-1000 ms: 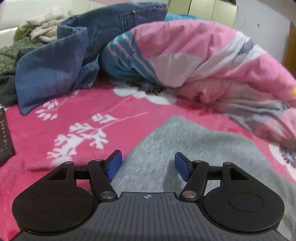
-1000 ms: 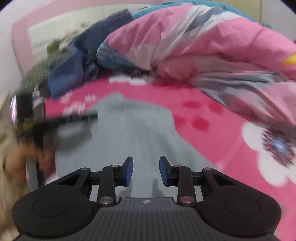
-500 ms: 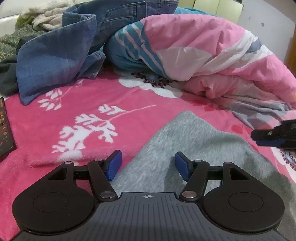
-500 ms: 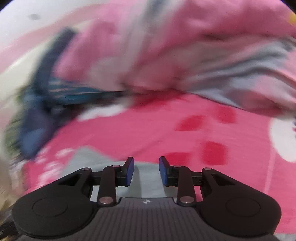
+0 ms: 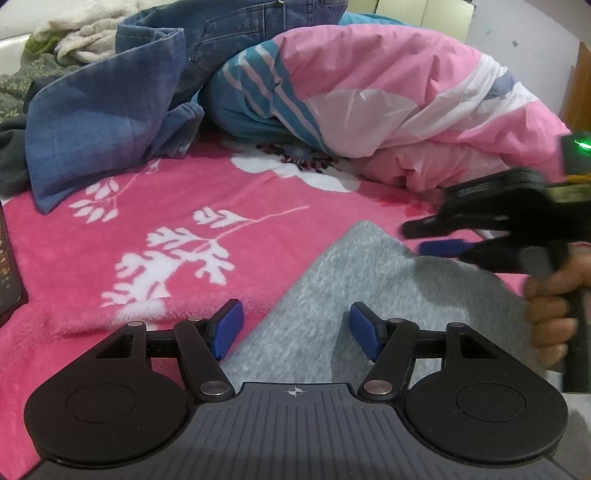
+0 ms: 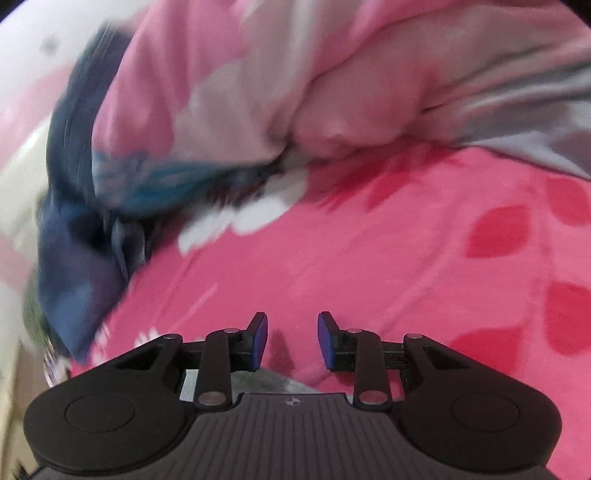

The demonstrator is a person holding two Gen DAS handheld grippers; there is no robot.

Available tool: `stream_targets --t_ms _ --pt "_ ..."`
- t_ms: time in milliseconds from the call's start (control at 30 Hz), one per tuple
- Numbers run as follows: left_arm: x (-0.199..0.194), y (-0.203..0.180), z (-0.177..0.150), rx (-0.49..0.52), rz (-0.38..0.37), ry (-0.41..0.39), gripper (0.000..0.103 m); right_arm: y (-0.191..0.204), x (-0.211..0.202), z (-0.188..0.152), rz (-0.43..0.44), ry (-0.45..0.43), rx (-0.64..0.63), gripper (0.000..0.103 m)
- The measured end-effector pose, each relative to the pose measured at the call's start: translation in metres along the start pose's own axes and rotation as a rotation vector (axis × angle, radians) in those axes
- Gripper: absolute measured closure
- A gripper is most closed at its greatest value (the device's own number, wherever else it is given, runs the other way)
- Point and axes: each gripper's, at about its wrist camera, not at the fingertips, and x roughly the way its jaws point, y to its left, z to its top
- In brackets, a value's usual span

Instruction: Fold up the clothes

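Observation:
A grey knit garment lies flat on the pink flowered blanket, its far corner pointing away from me. My left gripper hovers over the garment's near left edge, open, with only cloth under the gap. My right gripper, held by a hand, reaches in from the right just above the garment's far corner. In the blurred right wrist view that gripper stands open with a narrow gap and nothing between its pads. Pink blanket lies ahead of it and a sliver of the grey garment shows beneath.
A bunched pink, white and teal quilt fills the back right. Blue jeans are heaped at the back left beside cream cloth and a dark green garment. A dark flat object sits at the left edge.
The right gripper and its hand have come further into the left wrist view from the right, reaching the garment's far corner. The right wrist view has rolled and swung. The left gripper has stayed put.

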Motion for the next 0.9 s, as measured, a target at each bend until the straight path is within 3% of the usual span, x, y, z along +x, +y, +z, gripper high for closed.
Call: stream_targets --t_ms 133,300,400,467,500,600,700,767,900 --pt "-0.005 0.002 0.002 -0.018 -0.013 -0.012 0.039 -0.007 -0.067 -0.010 0.079 -0.065 0.024 0.070" --pt "-0.008 0.001 0.004 -0.023 0.003 -0.021 0.039 -0.028 -0.147 -0.060 0.212 -0.036 0.117 0.070" --pt "-0.007 0.004 0.003 -0.044 0.010 -0.008 0.039 -0.054 -0.180 -0.101 0.158 -0.008 0.174 0.070" --pt "-0.007 0.006 0.002 -0.053 0.012 -0.004 0.039 -0.081 -0.200 -0.136 0.078 0.021 0.255 0.070" --pt "-0.007 0.006 0.001 -0.050 0.012 -0.005 0.039 -0.094 -0.211 -0.152 0.058 0.023 0.300 0.081" --pt "-0.009 0.005 -0.001 -0.040 0.015 -0.009 0.039 -0.120 -0.257 -0.187 0.102 -0.066 0.409 0.082" --pt "-0.019 0.000 -0.002 -0.011 0.029 -0.038 0.039 -0.108 -0.293 -0.191 0.012 -0.117 0.368 0.080" --pt "-0.030 -0.005 -0.003 0.018 0.035 -0.072 0.039 -0.096 -0.304 -0.189 -0.001 -0.128 0.320 0.079" --pt "-0.062 -0.023 -0.013 0.119 -0.019 -0.154 0.037 -0.063 -0.296 -0.183 -0.027 -0.151 0.165 0.079"
